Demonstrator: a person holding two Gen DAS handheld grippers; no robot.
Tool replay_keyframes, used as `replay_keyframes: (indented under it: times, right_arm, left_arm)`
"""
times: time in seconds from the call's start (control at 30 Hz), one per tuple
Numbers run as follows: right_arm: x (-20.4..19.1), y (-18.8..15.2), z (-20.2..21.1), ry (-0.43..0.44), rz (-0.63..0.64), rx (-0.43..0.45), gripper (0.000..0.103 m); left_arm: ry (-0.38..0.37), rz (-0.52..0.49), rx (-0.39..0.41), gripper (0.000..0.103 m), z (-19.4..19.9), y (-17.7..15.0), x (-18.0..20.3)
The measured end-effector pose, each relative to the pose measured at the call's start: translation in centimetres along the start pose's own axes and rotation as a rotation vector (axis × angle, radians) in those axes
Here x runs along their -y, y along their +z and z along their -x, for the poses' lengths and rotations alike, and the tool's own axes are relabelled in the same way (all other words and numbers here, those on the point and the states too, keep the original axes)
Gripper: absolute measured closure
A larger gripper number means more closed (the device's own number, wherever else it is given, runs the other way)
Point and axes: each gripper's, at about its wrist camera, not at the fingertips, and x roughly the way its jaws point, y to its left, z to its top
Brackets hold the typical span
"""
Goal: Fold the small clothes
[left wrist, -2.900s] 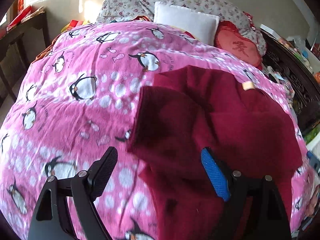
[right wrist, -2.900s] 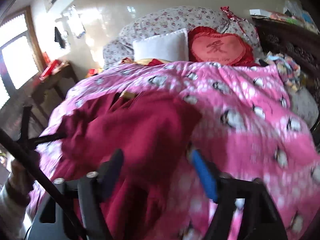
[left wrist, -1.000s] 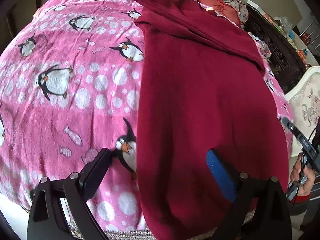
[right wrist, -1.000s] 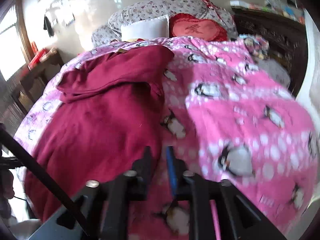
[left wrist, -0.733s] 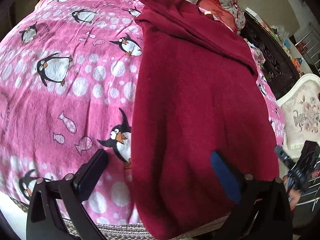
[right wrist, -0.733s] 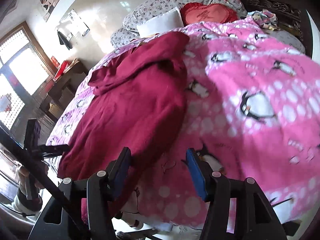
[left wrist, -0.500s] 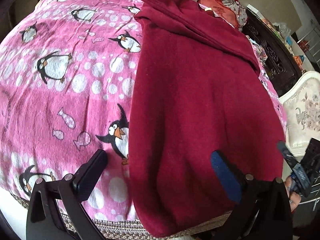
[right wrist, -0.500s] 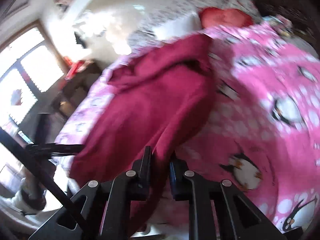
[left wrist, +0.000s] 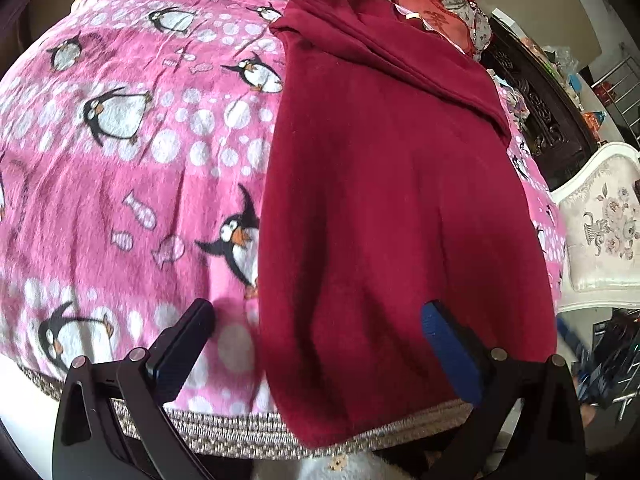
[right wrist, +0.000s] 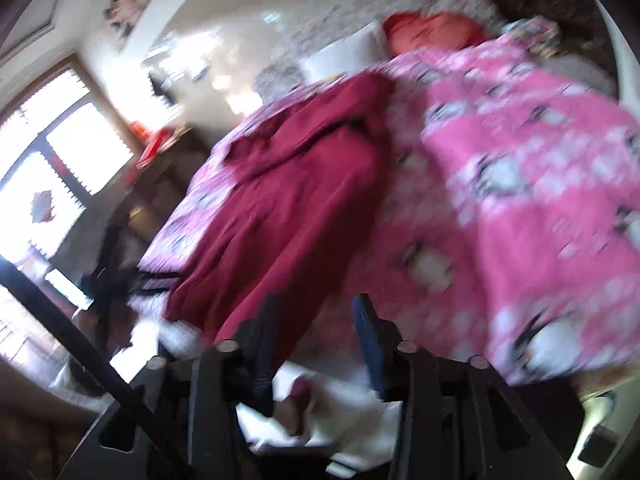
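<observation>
A bed (left wrist: 224, 426), woven grey-brown edging along its near side. Spread over it, a pink blanket (left wrist: 120, 152) (right wrist: 540, 184) printed with penguins, fish and white dots. Laid lengthwise on the blanket, a dark red garment (left wrist: 384, 200) (right wrist: 288, 208), lower hem hanging over the bed's near edge, far end folded over on itself. At the head (partly hidden), a white pillow (right wrist: 344, 54) beside a red cushion (left wrist: 436, 20) (right wrist: 432, 30).

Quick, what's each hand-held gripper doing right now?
Left hand-held gripper: open, empty, over the maroon garment.
Right hand-held gripper: blurred; parted, apparently holding nothing.
</observation>
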Motion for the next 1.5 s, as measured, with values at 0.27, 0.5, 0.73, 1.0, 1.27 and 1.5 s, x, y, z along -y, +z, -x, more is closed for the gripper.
replay_keyframes:
  times: [0.27,0.5,0.73,1.0,1.27,1.5]
  right_arm:
    - [-3.4,-3.6,-1.5,0.053,0.146,-0.062,0.023]
    - [-1.8,-3.2,-4.1,-0.042,0.086,-0.031,0.091]
    - [-6.5,-1.6,2.5,-0.27,0.363,0.092,0.095]
    - [-5.3,-4.7,0.1,-0.228,0.394,-0.112,0.094]
    - [-1.7,-3.2,1.5,-0.344,0.276,-0.045,0.059]
    - [-1.0,-3.2,1.0,-0.35,0.246,-0.049,0.058]
  left_arm:
    - [-0.013,0.061,0.003,0.0,0.6,-0.3,-1.0]
    - [0.006,0.032,0.012,0.0,0.6,-0.8,-0.1]
    - [0.005,0.023,0.021,0.0,1.3,-1.4,0.1]
    - [0.042,-0.007,0.035,0.0,1.1,-2.2,1.0]
    - [0.028,-0.002,0.052,0.0,0.6,-2.8,2.0]
    - [0.021,-0.026,0.037,0.0,0.0,-3.2,3.3]
